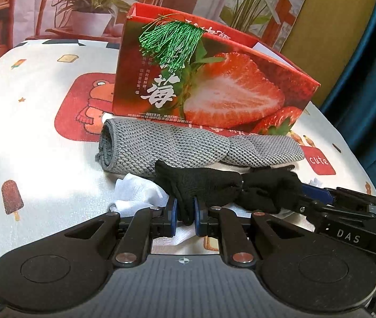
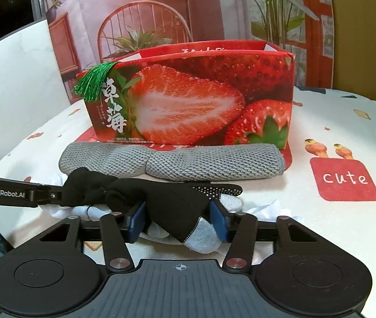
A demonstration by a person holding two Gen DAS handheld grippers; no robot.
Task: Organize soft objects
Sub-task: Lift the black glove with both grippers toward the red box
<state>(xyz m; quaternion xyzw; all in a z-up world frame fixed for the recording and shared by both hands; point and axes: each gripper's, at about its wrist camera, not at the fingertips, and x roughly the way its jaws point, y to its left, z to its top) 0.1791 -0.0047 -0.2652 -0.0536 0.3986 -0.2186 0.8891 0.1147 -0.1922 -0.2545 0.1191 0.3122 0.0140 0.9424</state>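
Observation:
A black glove [image 1: 214, 188] [image 2: 161, 198] lies stretched between both grippers, over white gloves [image 1: 137, 193] [image 2: 204, 235]. My left gripper [image 1: 185, 214] is shut on one end of the black glove. My right gripper [image 2: 178, 221] has its jaws partly closed around the glove's cuff end and a pale blue-white glove under it. A rolled grey knitted cloth [image 1: 177, 143] [image 2: 172, 164] lies just beyond, in front of the red strawberry box [image 1: 209, 79] [image 2: 196, 98], which is open at the top.
A green tassel [image 1: 172, 39] [image 2: 92, 82] hangs on the box's corner. The table [image 1: 29, 137] [image 2: 347, 132] has a white cartoon-print cover. The right gripper's body [image 1: 347, 212] shows in the left wrist view; the left gripper's arm [image 2: 15, 193] shows in the right wrist view.

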